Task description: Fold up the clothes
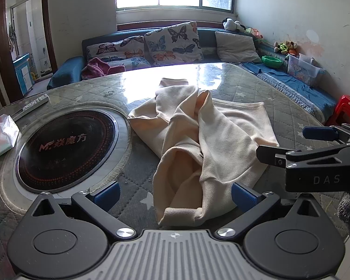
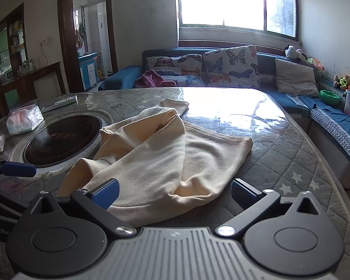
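Note:
A cream garment lies crumpled on the quilted table, one sleeve opening facing me. My left gripper is open and empty, with the near hem of the garment between its blue pads. In the right wrist view the same garment is bunched in front of my right gripper, which is open and empty just above its near edge. The right gripper's fingers show at the right edge of the left wrist view, and one left gripper pad shows at the left of the right wrist view.
A round black cooktop is set into the table left of the garment. A tissue pack and a remote lie at the far left. A blue sofa with butterfly cushions runs behind the table. A red stool stands at right.

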A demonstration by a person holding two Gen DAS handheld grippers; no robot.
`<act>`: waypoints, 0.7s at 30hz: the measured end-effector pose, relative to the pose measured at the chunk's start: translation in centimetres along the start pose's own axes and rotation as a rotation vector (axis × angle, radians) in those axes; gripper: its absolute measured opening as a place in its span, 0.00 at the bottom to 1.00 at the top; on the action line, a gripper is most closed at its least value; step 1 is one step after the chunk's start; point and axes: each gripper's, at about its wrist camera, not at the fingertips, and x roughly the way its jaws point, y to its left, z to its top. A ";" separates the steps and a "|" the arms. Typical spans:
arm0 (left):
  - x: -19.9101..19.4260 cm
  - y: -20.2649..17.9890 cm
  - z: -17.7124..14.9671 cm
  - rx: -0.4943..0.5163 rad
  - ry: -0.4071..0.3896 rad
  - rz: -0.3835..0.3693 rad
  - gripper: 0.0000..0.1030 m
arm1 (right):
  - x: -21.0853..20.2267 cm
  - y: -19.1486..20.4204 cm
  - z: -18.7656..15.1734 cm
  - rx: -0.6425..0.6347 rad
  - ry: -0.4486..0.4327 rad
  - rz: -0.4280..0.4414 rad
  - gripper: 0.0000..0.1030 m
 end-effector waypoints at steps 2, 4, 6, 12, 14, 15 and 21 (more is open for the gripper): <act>0.1 0.0 0.1 0.002 0.000 0.001 1.00 | 0.1 -0.1 0.1 0.001 -0.001 0.000 1.00; 0.2 0.1 0.3 0.003 -0.002 0.004 1.00 | 0.2 -0.1 0.3 -0.001 -0.002 0.001 1.00; 0.3 0.2 0.5 0.003 -0.005 0.006 1.00 | 0.4 -0.2 0.5 -0.004 -0.003 0.000 1.00; 0.9 0.7 1.5 0.008 -0.016 0.013 1.00 | 1.3 -0.5 1.5 -0.009 -0.007 0.005 0.99; 1.1 1.0 1.9 0.009 -0.019 0.015 1.00 | 1.8 -0.7 1.8 -0.008 -0.004 0.006 0.97; 1.3 1.1 2.1 0.010 -0.020 0.017 1.00 | 2.1 -0.8 1.9 -0.007 0.000 0.007 0.96; 2.3 2.1 3.4 0.002 -0.032 0.020 0.99 | 3.9 -1.9 2.9 0.008 0.021 0.030 0.92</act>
